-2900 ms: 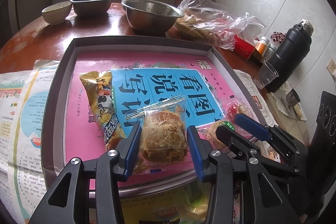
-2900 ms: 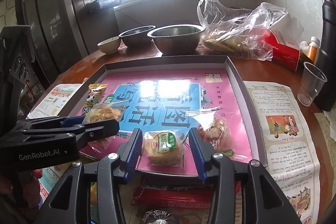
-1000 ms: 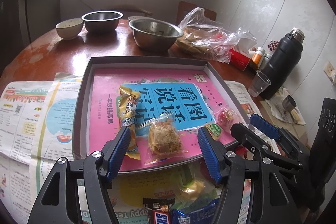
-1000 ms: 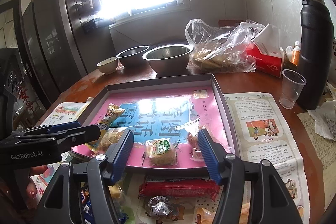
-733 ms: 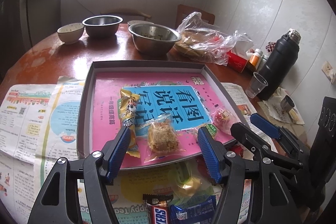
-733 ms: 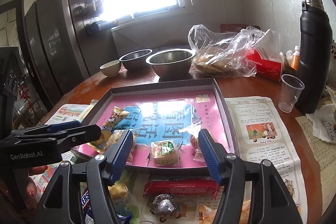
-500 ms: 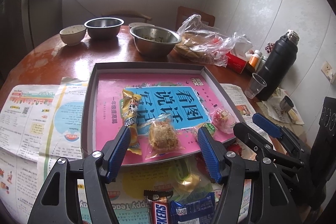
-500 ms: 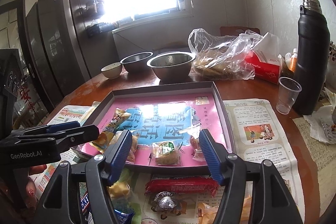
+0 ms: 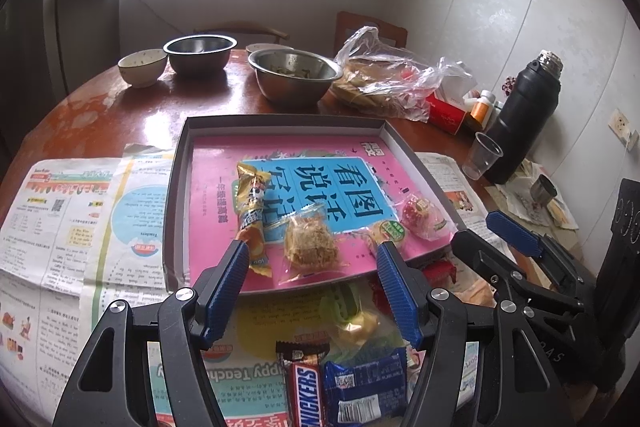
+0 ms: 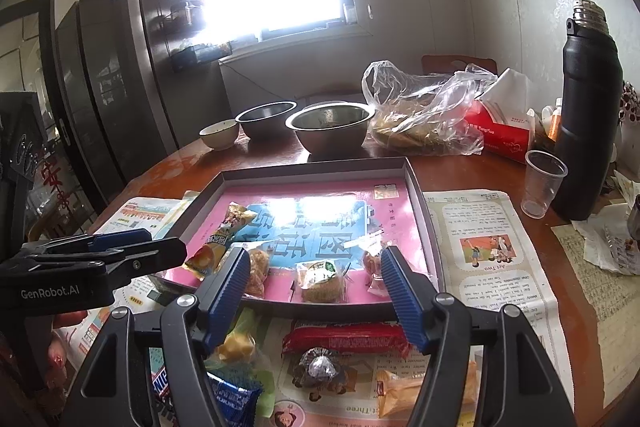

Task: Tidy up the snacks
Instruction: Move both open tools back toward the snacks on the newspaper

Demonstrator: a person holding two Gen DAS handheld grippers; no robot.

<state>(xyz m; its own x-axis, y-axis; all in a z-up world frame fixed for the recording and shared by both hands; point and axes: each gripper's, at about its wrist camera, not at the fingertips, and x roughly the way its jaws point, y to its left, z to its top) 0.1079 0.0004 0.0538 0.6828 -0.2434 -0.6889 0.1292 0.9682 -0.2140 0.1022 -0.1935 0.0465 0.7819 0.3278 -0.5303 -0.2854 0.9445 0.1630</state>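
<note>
A grey box lid (image 9: pixel 176 187) (image 10: pixel 420 203) with a pink and blue lining holds a gold stick snack (image 9: pixel 250 203) (image 10: pixel 218 235), a clear-wrapped brown cake (image 9: pixel 310 247) (image 10: pixel 256 269), a green-labelled pastry (image 9: pixel 388 231) (image 10: pixel 322 277) and a red sweet (image 9: pixel 422 215) (image 10: pixel 372 261). Loose snacks lie in front of it: a Snickers bar (image 9: pixel 306 391), a blue packet (image 9: pixel 364 387), a yellow candy (image 9: pixel 358 323) (image 10: pixel 236 345), a red bar (image 10: pixel 344 341), a foil candy (image 10: pixel 318 367) and an orange packet (image 10: pixel 400 393). My left gripper (image 9: pixel 312 291) and right gripper (image 10: pixel 316 301) are open and empty, held above the loose snacks.
Newspaper (image 9: pixel 60 219) (image 10: pixel 488 259) covers the near tabletop. At the back stand two steel bowls (image 9: pixel 296 75) (image 9: pixel 198 53), a small white bowl (image 9: pixel 142 67) and a plastic bag of food (image 9: pixel 392 83). A black flask (image 10: pixel 588 115), plastic cup (image 10: pixel 542 183) and red tissue box (image 10: pixel 500 135) stand right.
Both grippers let go of the brown cake and the green-labelled pastry in the lid, opened, and drew back and up. The loose snacks in front of the lid came into view.
</note>
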